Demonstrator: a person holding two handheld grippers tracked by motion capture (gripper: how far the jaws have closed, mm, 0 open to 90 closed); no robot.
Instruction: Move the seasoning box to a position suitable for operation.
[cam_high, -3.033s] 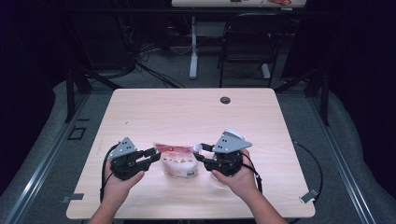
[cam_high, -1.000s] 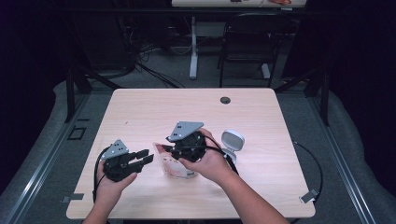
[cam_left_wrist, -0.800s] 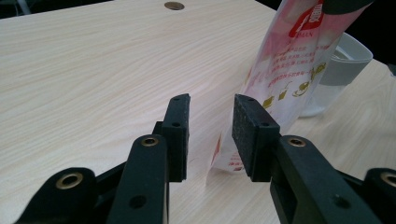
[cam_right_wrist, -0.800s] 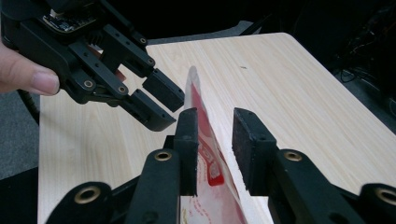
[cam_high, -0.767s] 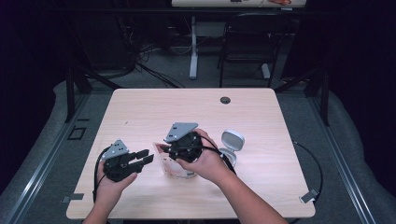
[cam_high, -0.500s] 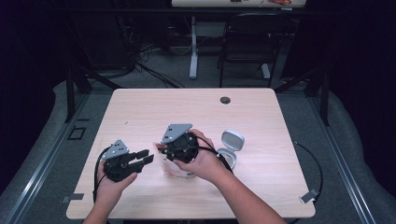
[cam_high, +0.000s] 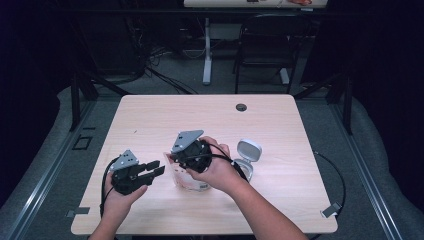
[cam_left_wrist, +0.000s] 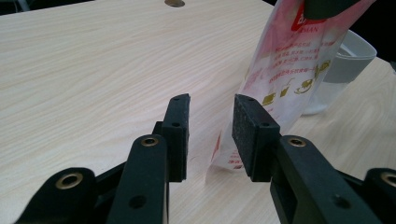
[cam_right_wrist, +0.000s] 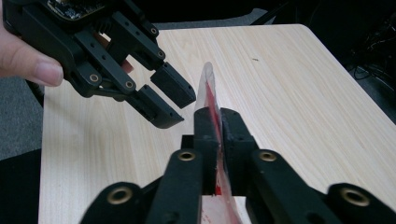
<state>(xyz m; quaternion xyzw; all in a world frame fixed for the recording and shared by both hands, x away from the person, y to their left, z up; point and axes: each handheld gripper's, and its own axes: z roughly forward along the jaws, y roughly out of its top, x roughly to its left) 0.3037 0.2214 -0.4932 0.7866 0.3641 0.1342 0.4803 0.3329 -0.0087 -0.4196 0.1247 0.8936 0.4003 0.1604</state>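
Note:
A clear plastic pouch (cam_high: 186, 181) with red and white print stands upright at the table's middle front. My right gripper (cam_high: 174, 161) has just been closing and is now shut on the pouch's top edge (cam_right_wrist: 208, 79), which sticks out past its fingertips (cam_right_wrist: 217, 115). The left gripper (cam_high: 156, 169) sits just left of the pouch, open. In the left gripper view the pouch (cam_left_wrist: 289, 70) rises beyond the open jaws (cam_left_wrist: 210, 100), its lower corner near the right pad. That gripper (cam_right_wrist: 180, 108) also shows in the right gripper view, close beside the pouch's edge.
A clear round container (cam_high: 246, 170) with a grey flip lid (cam_high: 248, 150) standing open sits right of the pouch, behind the right hand. It shows behind the pouch (cam_left_wrist: 348, 63) in the left gripper view. A dark cable hole (cam_high: 241, 107) lies at the far edge.
The right hand has come from the container's side to above the pouch, then shifted slightly left. The pouch now stands upright instead of lying flat. The left gripper has stayed put over the last second.

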